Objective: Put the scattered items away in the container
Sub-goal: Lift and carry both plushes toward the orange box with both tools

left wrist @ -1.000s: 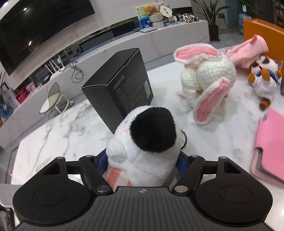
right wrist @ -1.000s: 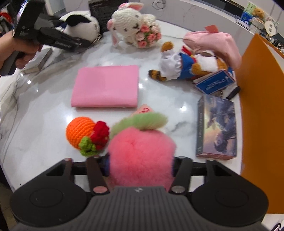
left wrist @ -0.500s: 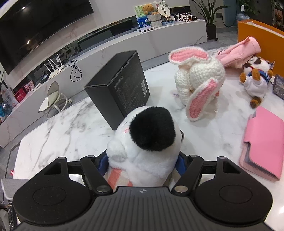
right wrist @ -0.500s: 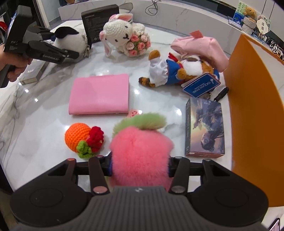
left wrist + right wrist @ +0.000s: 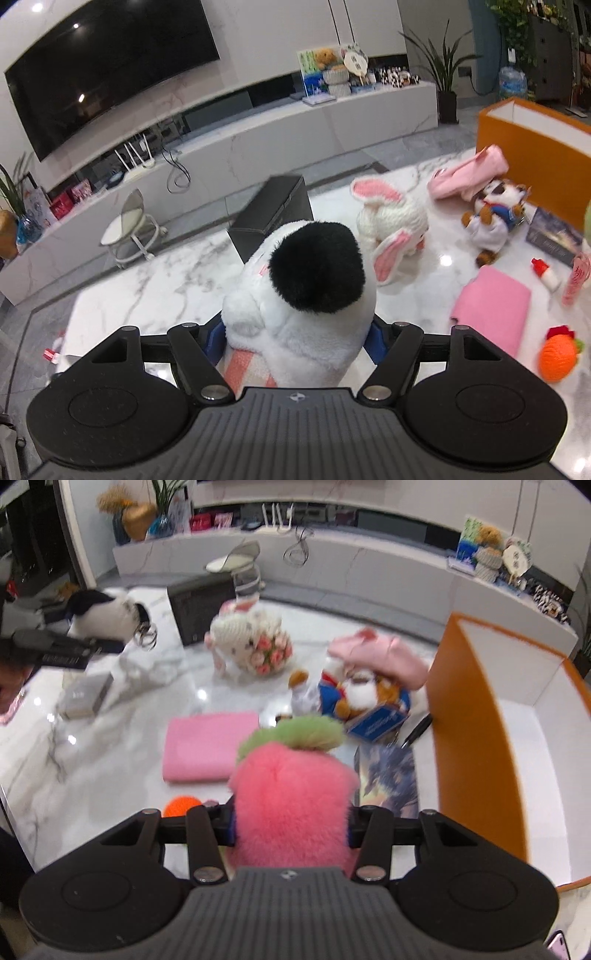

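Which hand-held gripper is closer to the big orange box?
Right. The right hand-held gripper, holding the pink fluffy toy, is just beside the orange box. The left hand-held gripper holds the panda plush across the table.

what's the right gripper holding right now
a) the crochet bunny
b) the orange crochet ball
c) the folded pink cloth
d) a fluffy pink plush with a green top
d: in the right wrist view the right gripper is shut on the fluffy pink plush with a green tuft, pressed in from both sides, while the folded pink cloth and crochet bunny lie on the table beyond it.
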Action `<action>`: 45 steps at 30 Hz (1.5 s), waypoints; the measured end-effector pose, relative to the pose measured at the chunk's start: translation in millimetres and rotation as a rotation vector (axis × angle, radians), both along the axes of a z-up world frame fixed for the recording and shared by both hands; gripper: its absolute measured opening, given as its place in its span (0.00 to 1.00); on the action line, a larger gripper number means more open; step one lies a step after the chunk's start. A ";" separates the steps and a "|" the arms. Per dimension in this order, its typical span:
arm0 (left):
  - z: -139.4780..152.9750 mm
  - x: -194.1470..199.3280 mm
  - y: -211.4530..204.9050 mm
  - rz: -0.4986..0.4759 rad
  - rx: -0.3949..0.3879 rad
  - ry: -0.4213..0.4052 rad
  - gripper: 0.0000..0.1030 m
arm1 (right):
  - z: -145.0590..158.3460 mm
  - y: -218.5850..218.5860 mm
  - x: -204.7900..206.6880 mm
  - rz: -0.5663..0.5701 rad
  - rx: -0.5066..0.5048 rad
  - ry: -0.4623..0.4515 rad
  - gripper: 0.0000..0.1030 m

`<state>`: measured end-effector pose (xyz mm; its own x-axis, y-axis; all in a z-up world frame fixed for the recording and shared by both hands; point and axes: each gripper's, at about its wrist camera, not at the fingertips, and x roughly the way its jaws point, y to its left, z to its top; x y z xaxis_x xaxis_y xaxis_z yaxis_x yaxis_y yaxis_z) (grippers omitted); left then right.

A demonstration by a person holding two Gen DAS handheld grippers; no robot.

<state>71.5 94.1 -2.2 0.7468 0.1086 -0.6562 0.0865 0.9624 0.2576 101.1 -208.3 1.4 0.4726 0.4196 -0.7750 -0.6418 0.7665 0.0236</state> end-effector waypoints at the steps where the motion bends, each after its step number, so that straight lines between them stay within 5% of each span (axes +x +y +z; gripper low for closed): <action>1: 6.3 -5.4 -1.4 0.006 -0.006 -0.010 0.80 | 6.0 -0.9 -1.6 -0.004 0.007 -0.012 0.48; 11: 83.0 -52.6 -22.0 -0.027 -0.050 -0.093 0.80 | 79.9 -19.2 -25.5 -0.018 0.071 -0.126 0.48; 24: 228.4 -96.5 -68.8 -0.159 -0.029 -0.362 0.80 | 221.4 -63.9 -61.9 -0.025 0.084 -0.381 0.48; 35: 256.7 -121.8 -78.0 -0.250 -0.015 -0.405 0.80 | 287.1 -99.1 -120.7 0.057 0.026 -0.526 0.48; 45: 265.5 -124.7 -96.4 -0.281 0.006 -0.409 0.80 | 311.0 -162.3 -152.5 0.019 -0.045 -0.545 0.48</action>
